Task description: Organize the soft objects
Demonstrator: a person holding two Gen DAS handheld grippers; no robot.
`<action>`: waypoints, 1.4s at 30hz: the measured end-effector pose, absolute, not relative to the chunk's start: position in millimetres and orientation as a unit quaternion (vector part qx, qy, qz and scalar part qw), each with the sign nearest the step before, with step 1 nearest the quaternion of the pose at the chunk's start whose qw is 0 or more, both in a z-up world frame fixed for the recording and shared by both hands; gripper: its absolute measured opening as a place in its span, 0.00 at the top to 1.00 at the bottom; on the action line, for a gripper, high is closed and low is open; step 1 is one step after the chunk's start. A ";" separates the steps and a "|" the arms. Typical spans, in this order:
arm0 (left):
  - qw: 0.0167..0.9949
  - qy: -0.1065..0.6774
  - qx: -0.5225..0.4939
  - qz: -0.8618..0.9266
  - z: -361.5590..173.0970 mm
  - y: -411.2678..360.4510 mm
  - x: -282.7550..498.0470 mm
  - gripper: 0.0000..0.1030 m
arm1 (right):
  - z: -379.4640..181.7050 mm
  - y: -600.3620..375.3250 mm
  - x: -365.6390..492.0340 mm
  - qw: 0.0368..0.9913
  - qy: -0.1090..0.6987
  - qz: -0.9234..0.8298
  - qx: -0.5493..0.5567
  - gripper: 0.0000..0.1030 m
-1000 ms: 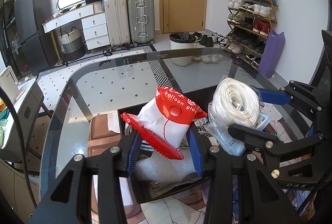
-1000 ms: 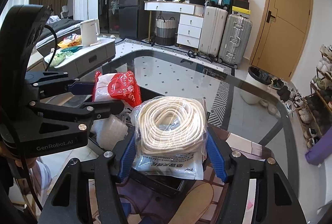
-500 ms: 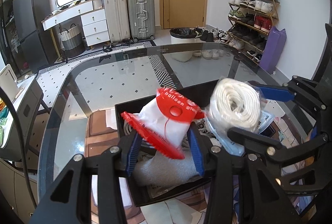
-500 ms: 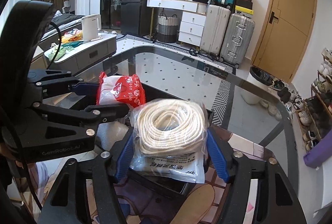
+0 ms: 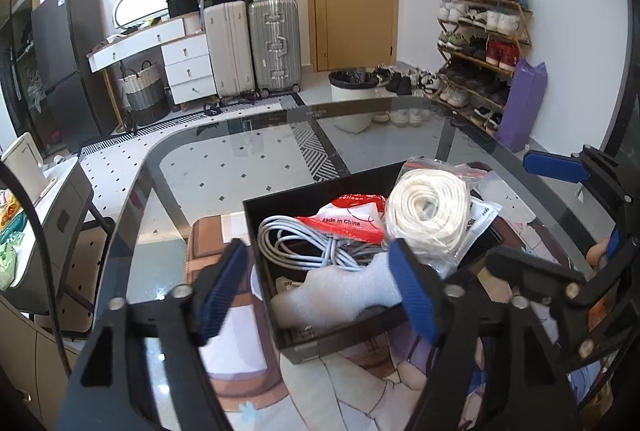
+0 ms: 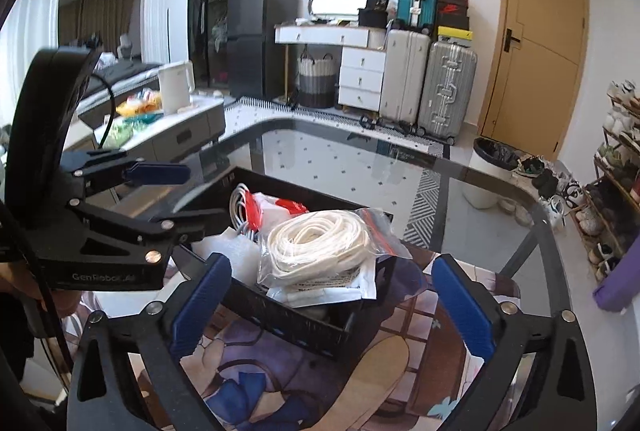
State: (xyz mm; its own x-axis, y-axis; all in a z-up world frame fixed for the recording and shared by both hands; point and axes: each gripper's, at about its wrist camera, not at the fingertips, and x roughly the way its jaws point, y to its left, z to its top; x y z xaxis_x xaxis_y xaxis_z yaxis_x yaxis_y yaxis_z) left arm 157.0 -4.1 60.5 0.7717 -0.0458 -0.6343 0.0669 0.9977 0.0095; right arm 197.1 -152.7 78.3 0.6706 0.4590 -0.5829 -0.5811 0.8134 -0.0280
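Left-wrist view shows your left gripper [image 5: 316,291] with jaws spread empty over the black bin [image 5: 280,203] on the worktop, grey cable [image 5: 304,247] and red-white balloon-glue packet [image 5: 352,219] inside, while the right-wrist view alone shows your right gripper [image 6: 328,307] gaping empty and the bagged white rope [image 6: 316,247] overhanging the bin's near wall, probably because it is full.

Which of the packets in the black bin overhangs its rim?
The clear bag of white rope: it sticks out over the rim of the black bin, while the red-and-white balloon glue packet lies inside.
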 end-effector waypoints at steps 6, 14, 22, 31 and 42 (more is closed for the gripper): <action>0.947 0.319 0.012 -0.027 62.1 -0.8 138.1 0.16 | 79.6 -161.1 175.6 0.911 0.274 0.295 -0.090 0.01; 0.950 0.313 0.011 -0.014 55.5 0.3 122.5 0.00 | 76.7 -163.7 155.4 0.913 0.263 0.302 -0.073 0.01; 0.952 0.306 0.001 0.008 43.3 9.1 107.5 0.00 | 72.4 -166.0 142.5 0.918 0.249 0.304 -0.055 0.01; 0.956 0.291 -0.003 0.025 35.7 12.4 100.2 0.00 | 67.9 -174.2 133.9 0.927 0.224 0.297 -0.037 0.01; 0.959 0.283 -0.015 0.023 24.4 16.3 101.6 0.00 | 56.8 -173.1 131.7 0.930 0.213 0.296 -0.037 0.01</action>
